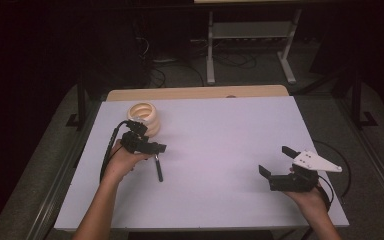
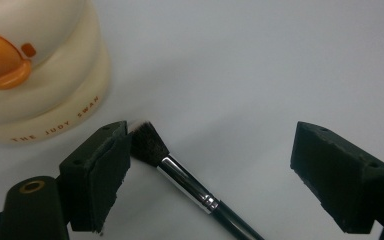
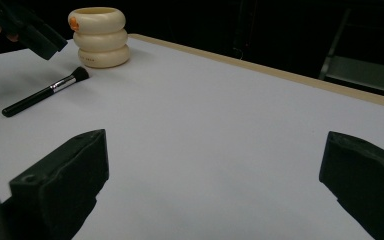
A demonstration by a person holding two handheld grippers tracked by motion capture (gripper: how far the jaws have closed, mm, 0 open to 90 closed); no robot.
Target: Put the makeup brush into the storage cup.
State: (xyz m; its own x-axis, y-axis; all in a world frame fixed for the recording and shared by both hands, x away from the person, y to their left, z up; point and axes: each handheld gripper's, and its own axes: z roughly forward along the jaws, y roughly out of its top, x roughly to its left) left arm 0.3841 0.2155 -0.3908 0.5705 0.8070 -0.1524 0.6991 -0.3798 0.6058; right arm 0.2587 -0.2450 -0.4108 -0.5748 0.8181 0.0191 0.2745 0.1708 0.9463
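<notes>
A pale lilac-white surface (image 1: 220, 145) takes up the middle of the high view, with a strip of light wood along its far edge. Around it the room is dark — grey carpet, black cables on the floor and a white metal frame (image 1: 252, 45) at the upper centre.

The brush (image 1: 158, 167) lies flat on the surface at centre left of the high view, dark bristles toward the holder (image 1: 145, 119), a cream stack of rings with an orange mark that stands just beyond it. The left gripper (image 1: 142, 142) hangs over the brush's bristle end with its jaws apart; in the left gripper view the bristles sit just beside one jaw, nothing clamped.

The right gripper (image 1: 276, 162) is at lower right of the high view, well apart from the brush — jaws wide apart over bare surface.
</notes>
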